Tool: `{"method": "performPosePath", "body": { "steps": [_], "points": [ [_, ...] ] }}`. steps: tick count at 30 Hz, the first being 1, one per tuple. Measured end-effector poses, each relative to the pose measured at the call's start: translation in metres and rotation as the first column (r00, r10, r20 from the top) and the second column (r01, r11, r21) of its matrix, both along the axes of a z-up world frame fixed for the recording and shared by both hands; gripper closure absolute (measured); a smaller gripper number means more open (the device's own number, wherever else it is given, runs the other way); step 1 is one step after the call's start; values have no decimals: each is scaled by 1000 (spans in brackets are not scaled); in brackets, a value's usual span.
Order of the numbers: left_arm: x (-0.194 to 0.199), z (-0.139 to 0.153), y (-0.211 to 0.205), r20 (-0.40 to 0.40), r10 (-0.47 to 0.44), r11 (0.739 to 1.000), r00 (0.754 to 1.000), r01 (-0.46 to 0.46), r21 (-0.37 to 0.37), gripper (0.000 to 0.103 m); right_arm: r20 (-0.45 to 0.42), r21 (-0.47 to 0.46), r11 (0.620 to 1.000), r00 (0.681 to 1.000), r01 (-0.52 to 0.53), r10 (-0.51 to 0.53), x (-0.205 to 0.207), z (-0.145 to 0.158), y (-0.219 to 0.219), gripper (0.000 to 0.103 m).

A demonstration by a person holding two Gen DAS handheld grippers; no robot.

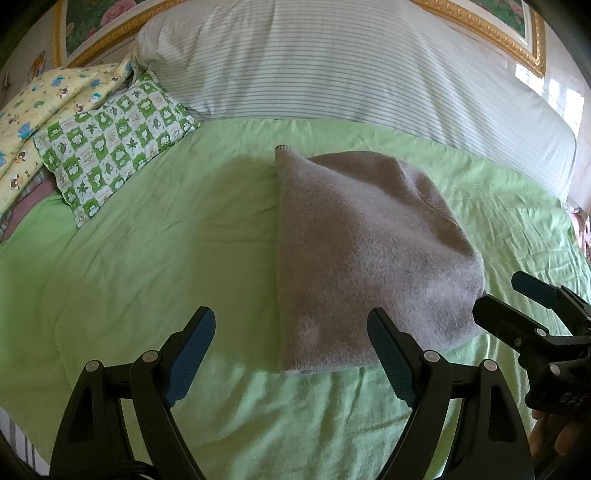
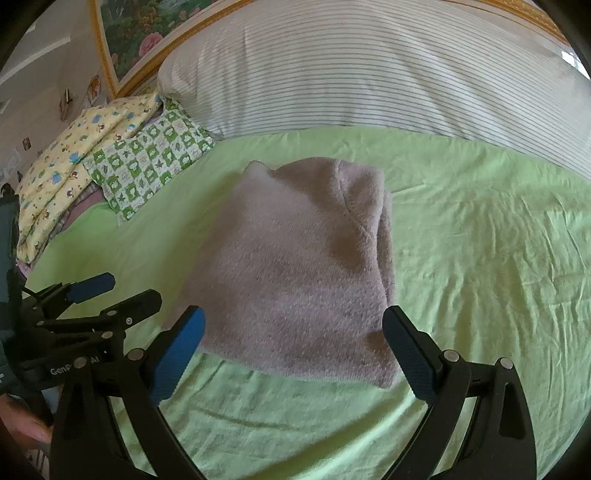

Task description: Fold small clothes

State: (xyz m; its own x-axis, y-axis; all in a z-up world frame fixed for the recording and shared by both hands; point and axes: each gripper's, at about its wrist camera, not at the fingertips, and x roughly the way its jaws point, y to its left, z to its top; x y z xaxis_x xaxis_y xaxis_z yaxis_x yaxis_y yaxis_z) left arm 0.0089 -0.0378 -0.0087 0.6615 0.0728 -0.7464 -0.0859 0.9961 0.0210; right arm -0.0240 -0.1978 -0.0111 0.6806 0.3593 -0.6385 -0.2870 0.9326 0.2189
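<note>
A small grey fleecy garment (image 1: 362, 251) lies folded into a compact stack on the green bed sheet (image 1: 147, 258); it also shows in the right wrist view (image 2: 295, 266). My left gripper (image 1: 291, 325) is open and empty, just before the garment's near left corner. My right gripper (image 2: 291, 328) is open and empty, its fingers either side of the garment's near edge. The right gripper shows at the right of the left wrist view (image 1: 517, 295), and the left gripper at the left of the right wrist view (image 2: 114, 291).
A large striped pillow (image 1: 351, 62) lies along the head of the bed. A green checked pillow (image 1: 114, 144) and a yellow patterned one (image 1: 48, 107) lie at the far left. A gilt-framed picture (image 2: 147, 33) hangs behind.
</note>
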Motion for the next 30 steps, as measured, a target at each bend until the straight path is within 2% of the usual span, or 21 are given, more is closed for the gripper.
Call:
{"method": "performPosePath", "body": {
  "steps": [30],
  "points": [
    [32,0,3,-15,-7,1000,1000,7,9,19,-15,32,999,999,39,-38,15,1,-9,6]
  ]
}}
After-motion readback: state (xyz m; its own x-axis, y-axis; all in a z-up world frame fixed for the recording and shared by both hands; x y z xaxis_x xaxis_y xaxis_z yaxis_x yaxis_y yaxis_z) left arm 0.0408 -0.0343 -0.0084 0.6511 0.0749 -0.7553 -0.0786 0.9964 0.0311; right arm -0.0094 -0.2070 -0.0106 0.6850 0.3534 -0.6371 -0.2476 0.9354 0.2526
